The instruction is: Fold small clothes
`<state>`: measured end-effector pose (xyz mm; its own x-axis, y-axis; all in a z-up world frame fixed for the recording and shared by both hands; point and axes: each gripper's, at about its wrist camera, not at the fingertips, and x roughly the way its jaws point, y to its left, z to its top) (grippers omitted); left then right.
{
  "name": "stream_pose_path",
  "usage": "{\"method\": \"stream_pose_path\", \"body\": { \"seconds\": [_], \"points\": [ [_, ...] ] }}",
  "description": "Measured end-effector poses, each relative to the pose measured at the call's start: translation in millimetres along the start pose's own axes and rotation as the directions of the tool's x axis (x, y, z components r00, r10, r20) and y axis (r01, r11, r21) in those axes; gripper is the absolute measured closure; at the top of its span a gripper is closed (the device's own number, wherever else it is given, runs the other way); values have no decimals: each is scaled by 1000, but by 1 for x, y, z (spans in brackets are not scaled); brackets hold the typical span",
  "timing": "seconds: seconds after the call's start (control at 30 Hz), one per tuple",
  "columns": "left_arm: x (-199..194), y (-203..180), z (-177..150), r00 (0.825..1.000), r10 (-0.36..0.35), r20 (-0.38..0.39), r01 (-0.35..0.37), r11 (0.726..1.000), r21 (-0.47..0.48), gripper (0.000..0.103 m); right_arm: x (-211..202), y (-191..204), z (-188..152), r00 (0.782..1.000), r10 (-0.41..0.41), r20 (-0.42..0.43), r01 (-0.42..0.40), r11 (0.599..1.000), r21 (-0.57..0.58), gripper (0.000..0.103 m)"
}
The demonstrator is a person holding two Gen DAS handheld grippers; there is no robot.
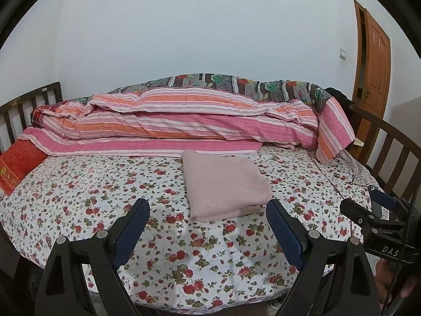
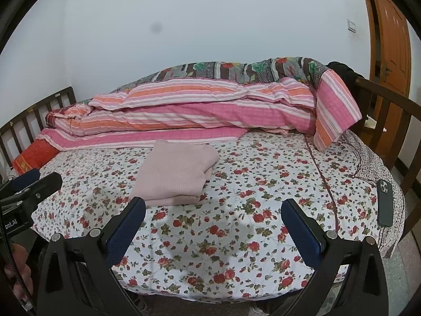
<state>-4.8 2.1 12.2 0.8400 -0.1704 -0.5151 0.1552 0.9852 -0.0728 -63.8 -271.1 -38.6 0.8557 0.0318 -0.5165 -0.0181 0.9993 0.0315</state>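
Pink garment (image 1: 226, 184) lies folded on floral sheet (image 1: 105, 184).

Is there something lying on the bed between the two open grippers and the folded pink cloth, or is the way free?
Nothing visible blocks it. Only bare flowered sheet lies between the left gripper, the right gripper and the folded pink cloth. The phone lies far off at the bed's right edge.

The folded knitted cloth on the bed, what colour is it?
Pale pink, plain with no pattern; the left wrist view shows it best.
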Motion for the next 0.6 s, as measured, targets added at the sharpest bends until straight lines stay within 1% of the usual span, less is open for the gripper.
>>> {"method": "stream_pose_path", "body": {
  "seconds": [0.6],
  "points": [
    [-4,-1,2,1000,1,5,-1,1000,-1,13,-2,-1,0,1000,1,2,-1,1000,0,2]
  ]
}}
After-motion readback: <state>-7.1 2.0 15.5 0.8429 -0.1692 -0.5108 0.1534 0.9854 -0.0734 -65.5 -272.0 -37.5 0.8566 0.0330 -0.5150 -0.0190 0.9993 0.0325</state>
